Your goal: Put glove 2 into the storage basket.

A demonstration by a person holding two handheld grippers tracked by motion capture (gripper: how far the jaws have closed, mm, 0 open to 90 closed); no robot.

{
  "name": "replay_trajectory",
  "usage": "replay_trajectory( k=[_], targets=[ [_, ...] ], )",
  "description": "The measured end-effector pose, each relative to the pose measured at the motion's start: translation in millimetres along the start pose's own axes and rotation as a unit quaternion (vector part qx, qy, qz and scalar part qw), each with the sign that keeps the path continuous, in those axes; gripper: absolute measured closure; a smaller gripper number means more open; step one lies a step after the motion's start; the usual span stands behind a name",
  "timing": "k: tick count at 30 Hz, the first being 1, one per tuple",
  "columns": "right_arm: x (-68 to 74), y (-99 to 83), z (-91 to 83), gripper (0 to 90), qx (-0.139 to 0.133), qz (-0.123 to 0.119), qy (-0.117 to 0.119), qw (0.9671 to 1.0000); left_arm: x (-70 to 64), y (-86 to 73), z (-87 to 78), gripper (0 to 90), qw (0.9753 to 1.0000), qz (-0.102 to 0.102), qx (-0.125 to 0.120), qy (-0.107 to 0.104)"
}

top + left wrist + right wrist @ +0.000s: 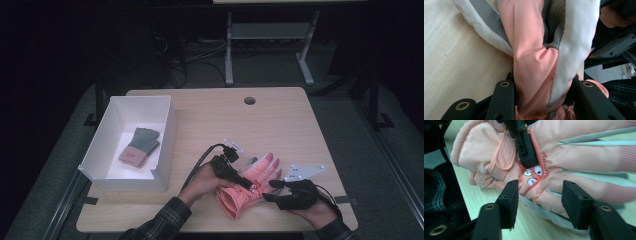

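At the left of the table [280, 117] stands a white box [118, 119] holding 1 glove, grey at the fingers and pink at the cuff [140, 146]. It lies flat near the box's near wall.

Right of the box, near the table's front edge, lies the pink glove [250, 185], fingers pointing away from the person, cuff toward the front edge.

The left gripper [246, 183] reaches across the glove near the wrist. In the left gripper view its jaws are closed on a bunched fold of pink and pale grey cloth [536, 75].

The right gripper [270, 191] sits just right of the glove. In the right gripper view its jaws stand well apart, one either side of the glove's edge [541, 195], holding nothing.

Risks, as judged:
1. The left grip holds a fold only. On lifting, the smooth cloth could slide out and the glove fall.
2. If the right jaws close on the outer layer alone, the glove may twist or sag when raised.
3. The glove lies near the front edge; a sideways drag could take it off the table.
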State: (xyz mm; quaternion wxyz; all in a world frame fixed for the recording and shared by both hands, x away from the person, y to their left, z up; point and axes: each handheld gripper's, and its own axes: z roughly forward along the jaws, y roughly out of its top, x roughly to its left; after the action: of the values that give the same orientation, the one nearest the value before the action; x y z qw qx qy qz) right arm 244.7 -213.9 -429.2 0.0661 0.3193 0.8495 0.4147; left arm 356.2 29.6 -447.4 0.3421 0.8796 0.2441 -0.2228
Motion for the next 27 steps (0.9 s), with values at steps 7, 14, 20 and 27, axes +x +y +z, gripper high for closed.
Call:
replay_trajectory(
  k=[7, 14, 20, 27],
  targets=[
    [-8.5, -4.3, -4.7, 28.8, 0.005, 0.007, -0.024, 0.9997, -1.6, 3.4, -18.4, 63.9, 0.9995, 0.002, -0.024, 0.021],
    [-15.3, -7.7, -6.9, 24.0, 0.004, 0.008, -0.043, 0.9990, -0.7, 2.4, -39.1, 63.8, 0.9972, -0.012, -0.053, 0.052],
    [-22.2, -11.8, -5.0, 15.6, 0.006, 0.024, -0.070, 0.9972, -3.4, 3.2, -53.7, 63.6, 0.9954, -0.014, -0.066, 0.068],
    [-26.6, -15.1, -0.4, 13.4, 0.014, 0.025, -0.071, 0.9971, -12.4, 7.0, -75.1, 63.4, 0.9921, -0.022, -0.073, 0.099]
  ],
)
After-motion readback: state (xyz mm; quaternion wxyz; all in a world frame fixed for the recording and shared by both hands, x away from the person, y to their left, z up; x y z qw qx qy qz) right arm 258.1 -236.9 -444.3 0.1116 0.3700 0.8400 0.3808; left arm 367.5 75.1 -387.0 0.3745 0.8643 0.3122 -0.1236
